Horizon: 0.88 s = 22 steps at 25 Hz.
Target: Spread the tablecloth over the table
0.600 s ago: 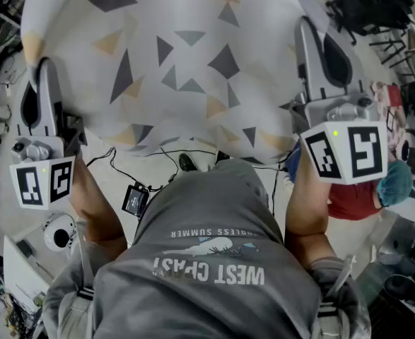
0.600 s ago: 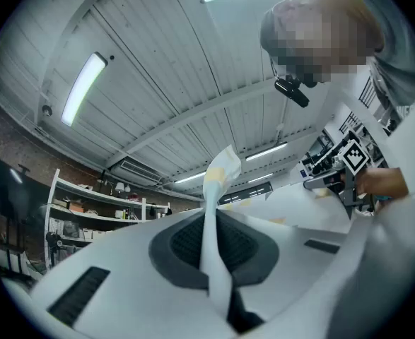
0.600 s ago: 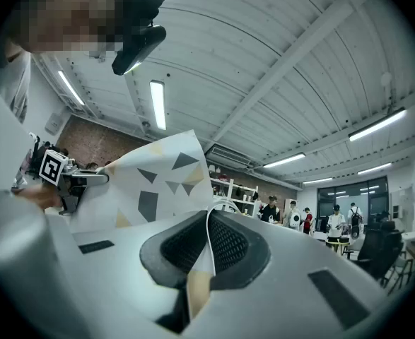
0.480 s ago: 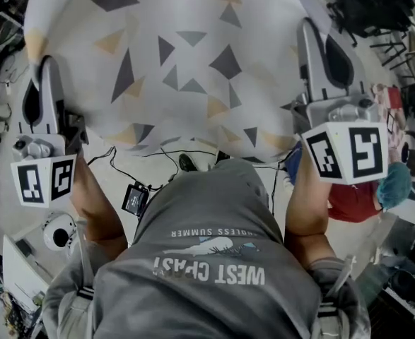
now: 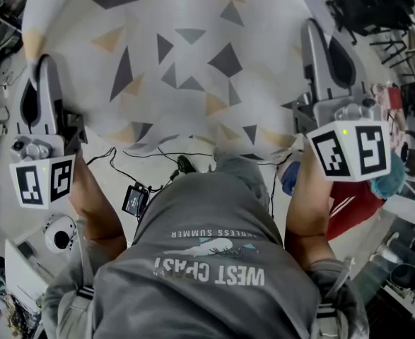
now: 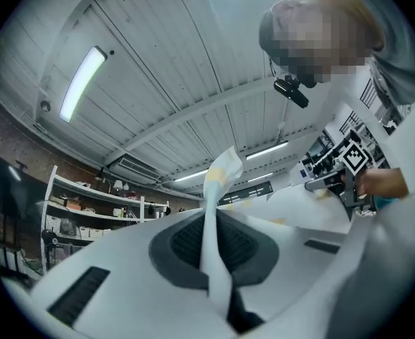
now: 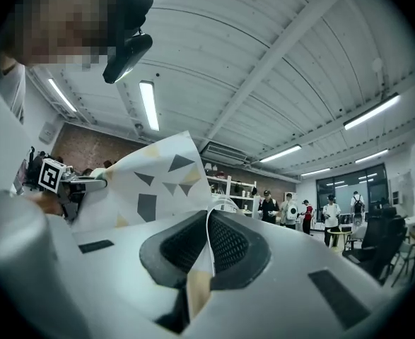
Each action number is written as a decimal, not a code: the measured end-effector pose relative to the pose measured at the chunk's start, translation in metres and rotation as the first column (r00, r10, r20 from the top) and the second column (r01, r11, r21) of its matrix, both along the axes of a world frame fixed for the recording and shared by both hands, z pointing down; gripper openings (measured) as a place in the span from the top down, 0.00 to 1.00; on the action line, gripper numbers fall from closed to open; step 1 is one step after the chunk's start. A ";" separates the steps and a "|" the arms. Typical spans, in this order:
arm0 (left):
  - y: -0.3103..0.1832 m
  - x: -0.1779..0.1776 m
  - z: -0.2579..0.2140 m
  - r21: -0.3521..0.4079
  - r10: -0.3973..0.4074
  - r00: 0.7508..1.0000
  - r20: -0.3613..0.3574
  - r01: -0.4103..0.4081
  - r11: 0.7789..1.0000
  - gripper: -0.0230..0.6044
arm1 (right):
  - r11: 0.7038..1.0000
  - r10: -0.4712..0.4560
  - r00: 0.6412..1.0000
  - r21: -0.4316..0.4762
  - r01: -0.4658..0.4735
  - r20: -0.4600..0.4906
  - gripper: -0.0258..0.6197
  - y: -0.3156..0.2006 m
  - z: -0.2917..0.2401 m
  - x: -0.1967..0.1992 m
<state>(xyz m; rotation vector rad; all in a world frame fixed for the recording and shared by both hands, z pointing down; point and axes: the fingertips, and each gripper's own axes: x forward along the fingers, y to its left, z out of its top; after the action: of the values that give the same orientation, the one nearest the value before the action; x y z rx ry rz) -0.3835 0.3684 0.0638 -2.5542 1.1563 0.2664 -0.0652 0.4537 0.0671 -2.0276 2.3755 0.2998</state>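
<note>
The tablecloth (image 5: 193, 55), white with grey and tan triangles, hangs stretched in the air between my two grippers, and its near hem sags in front of the person's body. My left gripper (image 5: 46, 66) holds the cloth's left edge. In the left gripper view the jaws (image 6: 218, 221) are shut on a narrow fold of the cloth (image 6: 218, 182) that stands up between them. My right gripper (image 5: 310, 27) holds the right edge. In the right gripper view it (image 7: 208, 224) is shut on a fold, and the cloth (image 7: 150, 182) billows off to the left. No table shows under the cloth.
Below the hem lie black cables and a small black box (image 5: 134, 198) on the floor, with a white round device (image 5: 60, 235) at the lower left. Dark chairs and gear (image 5: 370, 6) crowd the upper right. Shelves (image 6: 87, 203) and several standing people (image 7: 288, 210) are far off.
Both grippers keep their hold on the cloth. The right gripper has drifted slightly to the right, and the cloth's near hem has shifted a little.
</note>
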 end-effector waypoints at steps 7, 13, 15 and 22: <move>-0.036 0.039 0.001 -0.021 -0.051 0.998 0.032 0.052 0.998 0.96 | 0.999 -0.045 0.998 -0.013 0.045 0.032 0.94 -0.052 0.009 0.046; -0.116 0.118 0.005 -0.031 -0.128 0.991 0.042 0.130 0.991 0.96 | 0.992 -0.119 0.992 -0.022 0.120 0.050 0.94 -0.155 0.017 0.133; -0.123 0.129 0.003 -0.029 -0.154 0.987 0.040 0.155 0.987 0.96 | 0.989 -0.143 0.988 -0.016 0.144 0.051 0.94 -0.171 0.015 0.147; -0.181 0.198 0.002 -0.021 -0.245 0.968 0.054 0.246 0.969 0.96 | 0.975 -0.221 0.972 -0.010 0.223 0.074 0.94 -0.256 0.021 0.223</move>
<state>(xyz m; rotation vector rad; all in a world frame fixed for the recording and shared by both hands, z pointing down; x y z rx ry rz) -0.1853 0.1872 0.0659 -2.3927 1.4479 0.1250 0.1573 0.1981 0.0881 -1.7242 2.5368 0.1981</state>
